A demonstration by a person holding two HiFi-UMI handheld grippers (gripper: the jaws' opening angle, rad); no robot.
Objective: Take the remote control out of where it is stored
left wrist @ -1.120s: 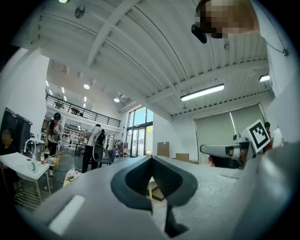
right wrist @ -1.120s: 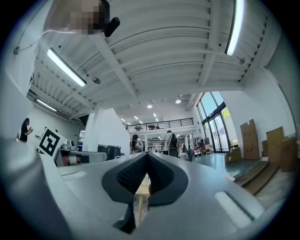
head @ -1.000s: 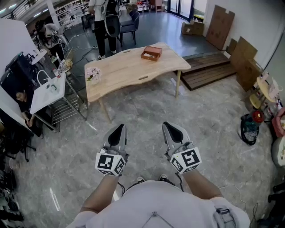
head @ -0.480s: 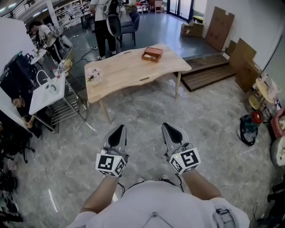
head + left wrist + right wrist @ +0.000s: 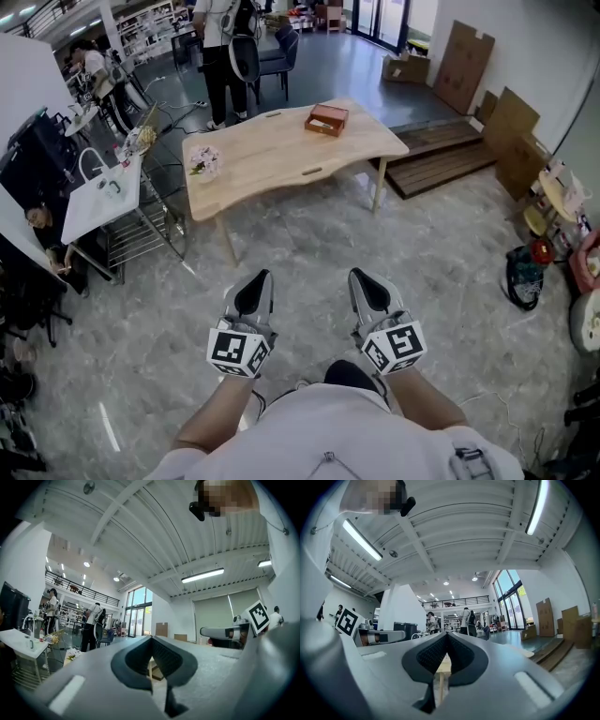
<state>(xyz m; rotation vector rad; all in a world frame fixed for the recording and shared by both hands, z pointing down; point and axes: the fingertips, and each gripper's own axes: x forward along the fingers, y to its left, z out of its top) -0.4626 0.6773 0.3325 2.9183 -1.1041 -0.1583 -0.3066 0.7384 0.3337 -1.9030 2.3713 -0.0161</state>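
Observation:
No remote control shows in any view. A small brown box (image 5: 326,119) lies on the far end of a light wooden table (image 5: 281,150) across the room. My left gripper (image 5: 256,281) and right gripper (image 5: 364,279) are held side by side above the marble floor, well short of the table. Both point toward it. In the left gripper view the jaws (image 5: 151,639) meet at the tips with nothing between them. The right gripper's jaws (image 5: 446,637) are likewise closed and empty.
A pot of pale flowers (image 5: 203,161) stands on the table's near left corner. A white side table (image 5: 98,192) and a wire rack stand left. A low wooden platform (image 5: 441,155) and cardboard sheets (image 5: 511,131) lie to the right. People stand behind the table.
The table has slid slightly lower and to the right in the head view. Both grippers sit a little lower in the frame, still closed, and a dark shoe now shows below them.

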